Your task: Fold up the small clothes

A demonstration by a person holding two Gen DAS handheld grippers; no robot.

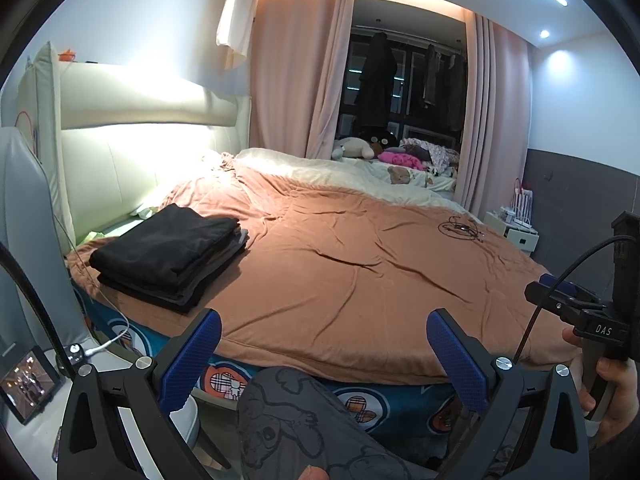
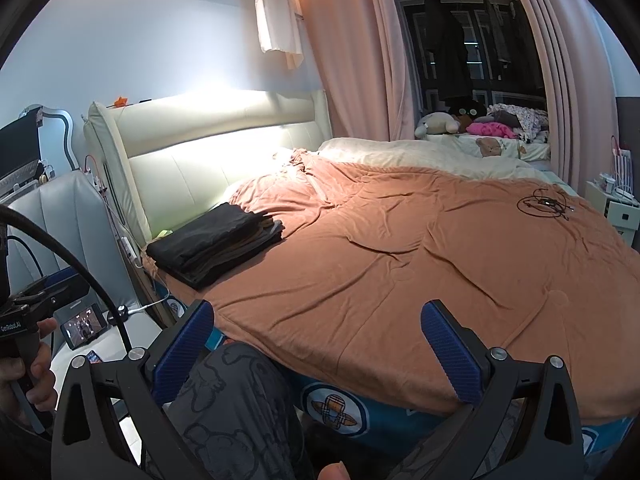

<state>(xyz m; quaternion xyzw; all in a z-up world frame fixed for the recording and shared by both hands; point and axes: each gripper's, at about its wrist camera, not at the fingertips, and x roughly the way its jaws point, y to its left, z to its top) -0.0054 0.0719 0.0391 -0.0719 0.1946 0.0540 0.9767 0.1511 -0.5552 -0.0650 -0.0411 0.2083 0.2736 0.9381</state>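
Note:
A stack of folded dark clothes (image 1: 172, 252) lies on the left side of the bed near the headboard, a black piece on top; the right wrist view shows the same stack of clothes (image 2: 218, 242). My left gripper (image 1: 324, 354) is open and holds nothing, hovering over the bed's near edge, to the right of and nearer than the stack. My right gripper (image 2: 318, 348) is open too, empty, above the near edge. A knee in grey printed trousers (image 1: 288, 412) shows between the fingers. The right gripper (image 1: 550, 294) also appears at the left view's right edge.
An orange-brown blanket (image 1: 360, 264) covers the bed. A tangle of black cable (image 1: 460, 228) lies on its far right part. A nightstand with a small lit screen (image 1: 30, 384) stands at the left. Soft toys (image 1: 356, 148) pile beyond the bed by the curtains.

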